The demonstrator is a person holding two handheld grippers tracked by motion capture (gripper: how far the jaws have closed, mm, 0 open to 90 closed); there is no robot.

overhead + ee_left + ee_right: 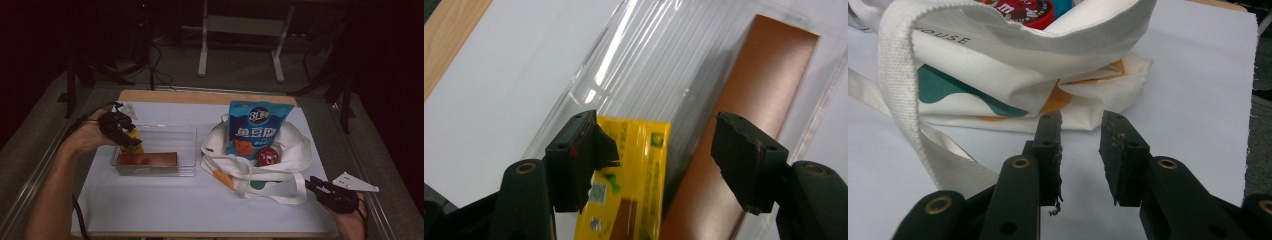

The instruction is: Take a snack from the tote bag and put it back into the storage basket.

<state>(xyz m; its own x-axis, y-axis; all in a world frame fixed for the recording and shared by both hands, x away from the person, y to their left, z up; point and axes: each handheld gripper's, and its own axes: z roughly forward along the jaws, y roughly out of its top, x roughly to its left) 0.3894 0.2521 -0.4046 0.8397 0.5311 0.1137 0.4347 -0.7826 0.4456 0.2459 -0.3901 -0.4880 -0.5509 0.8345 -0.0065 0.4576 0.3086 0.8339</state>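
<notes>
The left gripper [654,145] hovers over the clear plastic tray [185,137] at the left of the worktop [165,200], its fingers spread wide around a yellow packet [636,175] beside a brown box [147,160]. The right gripper [1080,145], fingers slightly apart and empty, sits near the white tote bag [295,150].

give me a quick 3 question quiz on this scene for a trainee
1. True or false: the left hand-held gripper has its jaws wide open over the yellow packet.
2. Where does the brown box lie? A) in the clear tray B) in the tote bag
3. Fill in: the blue snack bag stands in the ____.

Key: 1 true; 2 A; 3 tote bag
</notes>
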